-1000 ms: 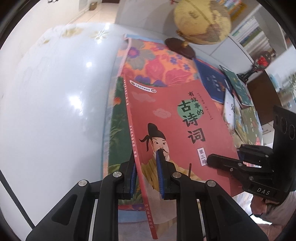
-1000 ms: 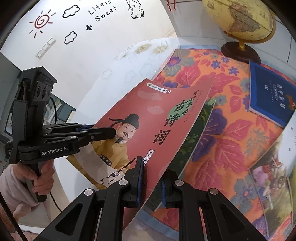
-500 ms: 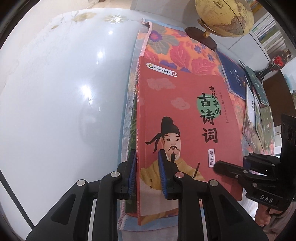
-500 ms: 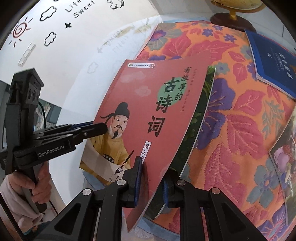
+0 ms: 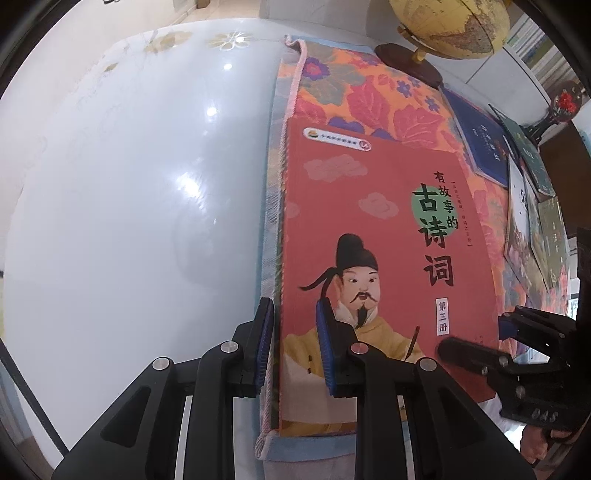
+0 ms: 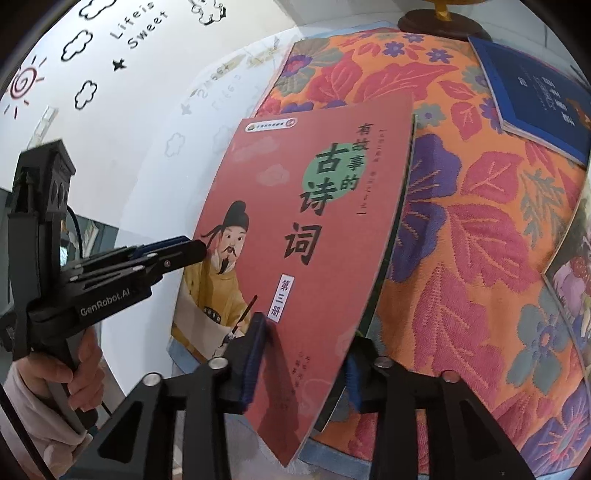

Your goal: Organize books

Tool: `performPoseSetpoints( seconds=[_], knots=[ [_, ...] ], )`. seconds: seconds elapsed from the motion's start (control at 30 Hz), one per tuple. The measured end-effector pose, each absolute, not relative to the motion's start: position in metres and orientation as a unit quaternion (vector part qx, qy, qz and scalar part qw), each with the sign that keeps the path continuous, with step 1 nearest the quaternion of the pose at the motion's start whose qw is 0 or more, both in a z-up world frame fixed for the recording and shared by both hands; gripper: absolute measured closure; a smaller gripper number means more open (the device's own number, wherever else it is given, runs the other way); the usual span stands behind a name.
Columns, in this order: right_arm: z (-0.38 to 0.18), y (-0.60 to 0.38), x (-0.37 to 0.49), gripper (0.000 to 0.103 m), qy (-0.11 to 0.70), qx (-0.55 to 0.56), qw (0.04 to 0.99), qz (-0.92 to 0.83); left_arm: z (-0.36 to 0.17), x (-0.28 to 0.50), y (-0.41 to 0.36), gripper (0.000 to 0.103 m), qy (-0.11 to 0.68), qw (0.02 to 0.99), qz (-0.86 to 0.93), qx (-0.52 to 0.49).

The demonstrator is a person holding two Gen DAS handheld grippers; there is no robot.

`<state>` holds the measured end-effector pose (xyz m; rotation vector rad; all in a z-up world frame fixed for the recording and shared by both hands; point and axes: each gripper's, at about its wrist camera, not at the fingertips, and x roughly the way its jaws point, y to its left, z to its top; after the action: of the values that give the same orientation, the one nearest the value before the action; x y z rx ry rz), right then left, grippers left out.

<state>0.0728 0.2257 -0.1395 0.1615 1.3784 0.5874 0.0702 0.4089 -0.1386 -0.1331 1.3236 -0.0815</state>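
- Left tongs (image 5: pixel 295 343): jaws narrow, set astride the spine edge of the red book (image 5: pixel 388 240). The right pad lies on the cover over the figure's yellow robe; the left pad stands just outside the spine, beside the mat's fringe. The pads appear pressed on the book.
- Right tongs (image 6: pixel 306 354): jaws opening, with the book's lower right corner between them. The left finger (image 6: pixel 255 343) lies over the cover near the white volume label; the right finger sits just off the book's outer edge, with a gap visible, so no grip.
- In the right wrist view the left tongs (image 6: pixel 184 251) reach in from the left, tips at the figure's head, carried by a hand (image 6: pixel 79 373) in a pale sleeve.
- In the left wrist view the right tongs (image 5: pixel 476 343) come in from the right at the book's lower right corner.
- Red book: cover up, lying flat on top of a green book (image 6: pixel 395 236), of which only a thin edge shows along the right side.
- Both books rest on a floral mat (image 6: pixel 480 258) at its left edge.
- Mat lies on a glossy white tabletop (image 5: pixel 129 221).
- Further out on the mat: 1 blue book (image 6: pixel 535 96), well apart from the tongs, and a globe (image 5: pixel 447 26) on a dark base beyond it.
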Motion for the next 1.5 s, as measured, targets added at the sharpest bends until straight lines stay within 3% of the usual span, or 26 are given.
performPoseSetpoints(
  seconds=[0.37,0.77,0.97,1.27,1.5],
  knots=[
    [-0.129,0.187,0.073,0.053,0.636,0.125,0.731,0.214,-0.089,0.055,0.400,0.082,0.568,0.823,0.024,0.013],
    [-0.027,0.143,0.051,0.053,0.526,0.048,0.829,0.184,-0.014,0.044,0.344,0.078,0.490,0.869,0.044,0.052],
    [0.005,0.099,0.034,0.053,0.487,0.082,0.854,0.162,0.011,0.042,0.293,0.078,0.457,0.887,0.021,0.066],
    [0.022,-0.019,0.028,0.053,0.471,0.155,0.862,0.106,-0.002,0.057,0.201,0.078,0.483,0.873,-0.058,0.032],
    [-0.003,-0.116,0.039,0.053,0.491,0.194,0.847,0.060,-0.025,0.090,0.121,0.075,0.509,0.853,-0.110,0.035]
  ],
)
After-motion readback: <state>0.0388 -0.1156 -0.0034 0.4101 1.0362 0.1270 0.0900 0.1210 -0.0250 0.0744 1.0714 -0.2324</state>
